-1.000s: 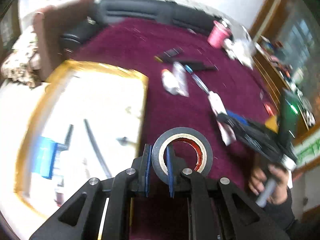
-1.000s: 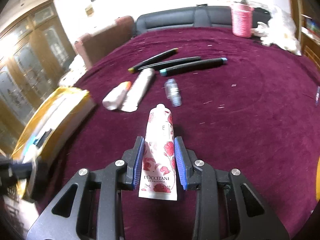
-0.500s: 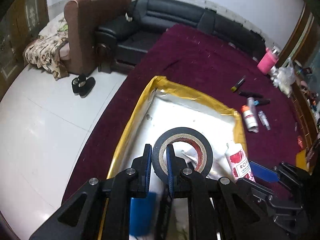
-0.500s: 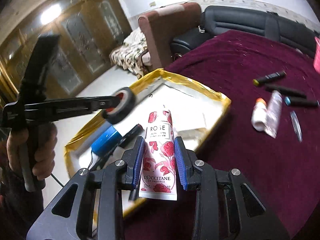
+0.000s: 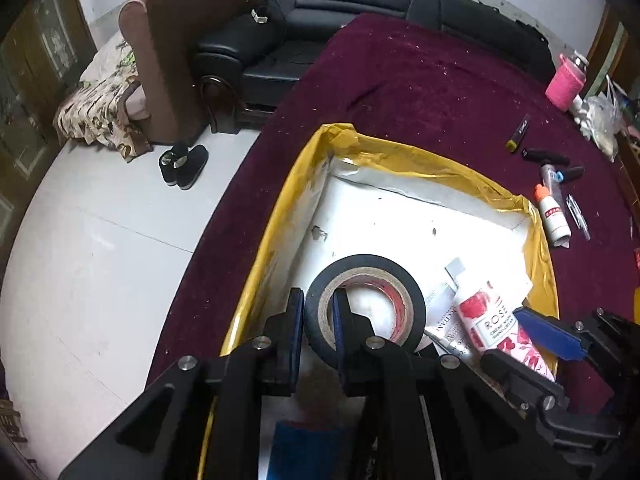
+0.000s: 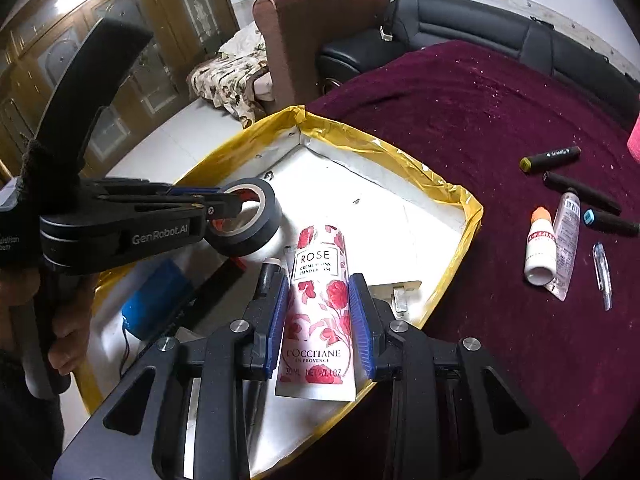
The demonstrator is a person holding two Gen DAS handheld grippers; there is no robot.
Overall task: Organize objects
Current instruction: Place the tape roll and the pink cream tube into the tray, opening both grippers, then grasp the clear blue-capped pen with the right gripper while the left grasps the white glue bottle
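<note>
My left gripper [image 5: 318, 320] is shut on the wall of a black tape roll [image 5: 400, 284] and holds it above the yellow-rimmed white box [image 5: 420, 164]. The roll [image 6: 256, 224] and that gripper [image 6: 236, 204] also show in the right wrist view. My right gripper [image 6: 320, 312] is shut on a rose hand cream tube [image 6: 320, 300] and holds it over the box's near side [image 6: 472, 216]. The tube also shows in the left wrist view [image 5: 496, 324], beside the tape.
The box holds a blue object [image 6: 156, 300], a black stick and papers. On the maroon cloth [image 6: 480, 120] to the right lie markers [image 6: 550, 158], a white bottle [image 6: 540, 248], a clear tube and a pen [image 6: 602, 276]. A pink cup [image 5: 566, 80] stands far back.
Both grippers have swung from the cloth to above the box with their objects held. In the last half second they came lower and closer to the box floor.
</note>
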